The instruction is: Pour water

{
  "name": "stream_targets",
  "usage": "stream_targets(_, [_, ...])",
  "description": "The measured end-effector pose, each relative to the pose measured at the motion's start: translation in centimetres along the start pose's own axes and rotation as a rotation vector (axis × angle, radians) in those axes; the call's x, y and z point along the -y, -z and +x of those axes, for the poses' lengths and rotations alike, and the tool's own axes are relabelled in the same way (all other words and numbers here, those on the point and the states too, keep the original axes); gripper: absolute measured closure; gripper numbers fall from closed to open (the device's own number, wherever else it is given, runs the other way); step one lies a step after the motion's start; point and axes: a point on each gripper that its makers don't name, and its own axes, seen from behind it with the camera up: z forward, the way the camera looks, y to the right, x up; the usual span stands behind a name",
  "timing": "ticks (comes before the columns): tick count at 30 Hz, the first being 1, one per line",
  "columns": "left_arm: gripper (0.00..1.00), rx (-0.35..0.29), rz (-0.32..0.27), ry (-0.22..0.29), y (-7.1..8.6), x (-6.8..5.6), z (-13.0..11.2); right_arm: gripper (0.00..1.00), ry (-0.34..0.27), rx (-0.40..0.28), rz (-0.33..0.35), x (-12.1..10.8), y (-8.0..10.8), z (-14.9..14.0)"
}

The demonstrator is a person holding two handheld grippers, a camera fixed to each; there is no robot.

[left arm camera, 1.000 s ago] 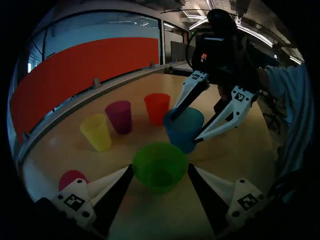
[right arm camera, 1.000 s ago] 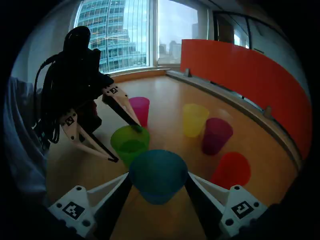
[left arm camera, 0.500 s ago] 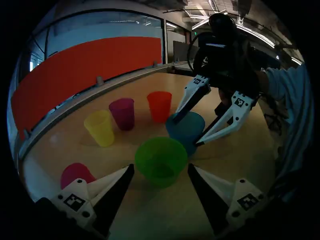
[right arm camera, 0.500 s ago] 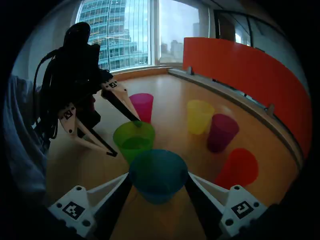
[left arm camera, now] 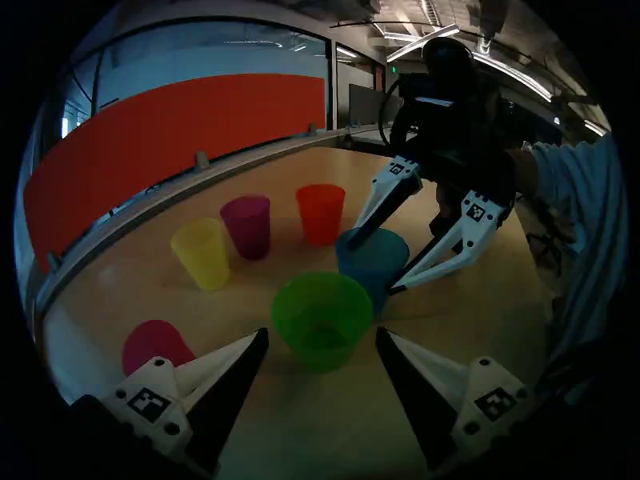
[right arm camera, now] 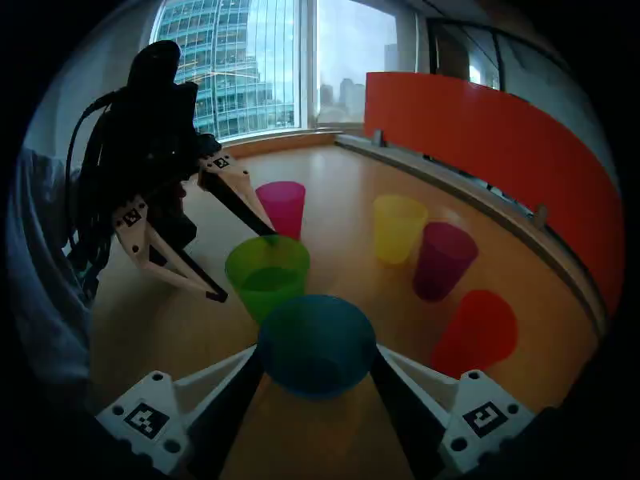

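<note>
A green cup (left arm camera: 320, 320) sits between the fingers of my left gripper (left arm camera: 318, 334), which is shut on it. In the right gripper view this green cup (right arm camera: 268, 276) has a darker level inside that looks like liquid, and the left gripper (right arm camera: 242, 266) straddles it. A blue cup (right arm camera: 316, 356) is held in my right gripper (right arm camera: 316, 352), which is shut on it, its opening facing the camera. In the left gripper view the blue cup (left arm camera: 372, 260) hangs just behind and right of the green one, inside the right gripper (left arm camera: 370, 262).
On the wooden table (left arm camera: 448, 320) stand a yellow cup (left arm camera: 202, 252), a purple cup (left arm camera: 248, 226), an orange-red cup (left arm camera: 320, 212) and a pink cup (left arm camera: 156, 342). An orange partition (left arm camera: 160, 128) runs along the far edge. A person's sleeve (left arm camera: 584, 208) is at the right.
Both grippers kept their cups. In the left gripper view the standing cups drifted slightly right and the pink cup shows more. The blue cup's opening now faces the right camera more.
</note>
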Motion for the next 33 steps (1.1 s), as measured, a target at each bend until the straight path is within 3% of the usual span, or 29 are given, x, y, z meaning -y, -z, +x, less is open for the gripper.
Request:
stream_targets(2, [0.0,0.0,0.0,0.0,0.1,0.0,-0.1,0.0,-0.005,0.003,-0.004,0.0,0.1,-0.1])
stream_targets(12, [0.0,-0.002,0.009,0.007,0.8,-0.1,-0.3,0.0,-0.026,-0.014,-0.012,0.2,1.6,0.0])
stream_targets(33, [0.0,-0.041,0.095,0.071,4.9,1.1,-1.6,0.0,-0.048,-0.026,-0.121,-1.0,6.5,-2.7])
